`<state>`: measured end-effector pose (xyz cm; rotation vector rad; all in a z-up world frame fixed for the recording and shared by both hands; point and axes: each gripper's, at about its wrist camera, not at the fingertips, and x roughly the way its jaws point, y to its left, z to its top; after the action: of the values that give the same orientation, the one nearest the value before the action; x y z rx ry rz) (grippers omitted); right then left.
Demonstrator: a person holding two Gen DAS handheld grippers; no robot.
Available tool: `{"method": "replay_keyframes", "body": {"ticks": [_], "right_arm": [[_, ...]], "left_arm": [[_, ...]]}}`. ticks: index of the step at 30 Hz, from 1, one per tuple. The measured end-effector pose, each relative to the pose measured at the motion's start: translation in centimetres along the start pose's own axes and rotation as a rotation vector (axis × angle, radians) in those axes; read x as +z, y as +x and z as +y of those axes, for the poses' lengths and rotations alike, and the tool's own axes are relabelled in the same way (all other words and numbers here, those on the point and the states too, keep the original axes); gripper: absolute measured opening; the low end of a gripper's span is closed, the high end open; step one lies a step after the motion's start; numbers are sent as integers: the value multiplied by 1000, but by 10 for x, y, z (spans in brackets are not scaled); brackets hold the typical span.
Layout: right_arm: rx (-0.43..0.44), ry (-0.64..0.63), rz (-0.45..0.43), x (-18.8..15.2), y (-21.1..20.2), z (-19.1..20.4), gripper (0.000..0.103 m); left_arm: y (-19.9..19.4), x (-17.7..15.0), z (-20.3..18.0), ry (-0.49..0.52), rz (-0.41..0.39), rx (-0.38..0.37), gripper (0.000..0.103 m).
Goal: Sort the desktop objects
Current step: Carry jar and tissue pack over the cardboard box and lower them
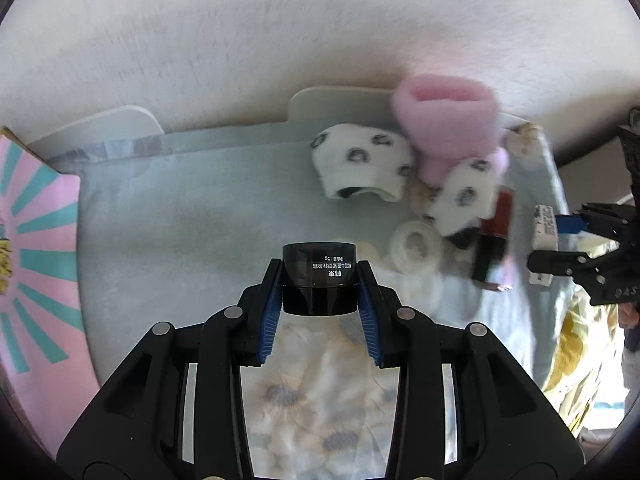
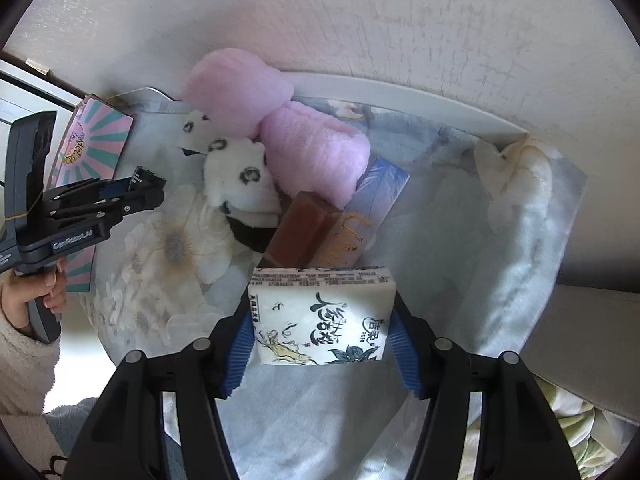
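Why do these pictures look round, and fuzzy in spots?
Left wrist view: fisheye bends the edges; the pink sock is smeared, the black jar sharp. Right wrist view: same bending; the tissue pack is crisp, the socks softer.

I see a white textured wall (image 1: 200, 40) filling the upper half of both my wrist views. Below it lies a pale blue cloth (image 1: 180, 216) printed with white flowers, spread over a surface with a white rim (image 2: 420, 96) against the wall. Soft, even daylight falls across everything, without hard shadows.
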<state>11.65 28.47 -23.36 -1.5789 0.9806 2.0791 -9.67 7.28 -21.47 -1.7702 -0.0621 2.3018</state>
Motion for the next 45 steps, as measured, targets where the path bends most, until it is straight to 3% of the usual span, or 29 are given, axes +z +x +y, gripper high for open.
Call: {"method": "replay_keyframes", "body": {"ticks": [8,14,25,27,28,35,45], "right_arm": [[-60,-29,-25,3,-41,28,57],[-113,-87,-75,22,-77,73,57],[-113,-220,-147,76,-97,187,57],[-107,-257,-146,86,-93,211,57],[-118,-212,-157,91,-89,224,57],[-74,-348,-126,126,-52,306,57],[-58,-476,-11,156,26,397,57]], "left_arm": [[-65,-2,-2,60,-68,-38,32],[-110,6,11,85,-130,-48,32],[-178,-19,93,27,-230,-5,32],[-187,-28,113,-1,-238,14,32],[-190,-33,124,-18,-239,22,32],[-194,-70,185,-119,-226,85,32],[-157,-115,226,-217,-150,45,32]]}}
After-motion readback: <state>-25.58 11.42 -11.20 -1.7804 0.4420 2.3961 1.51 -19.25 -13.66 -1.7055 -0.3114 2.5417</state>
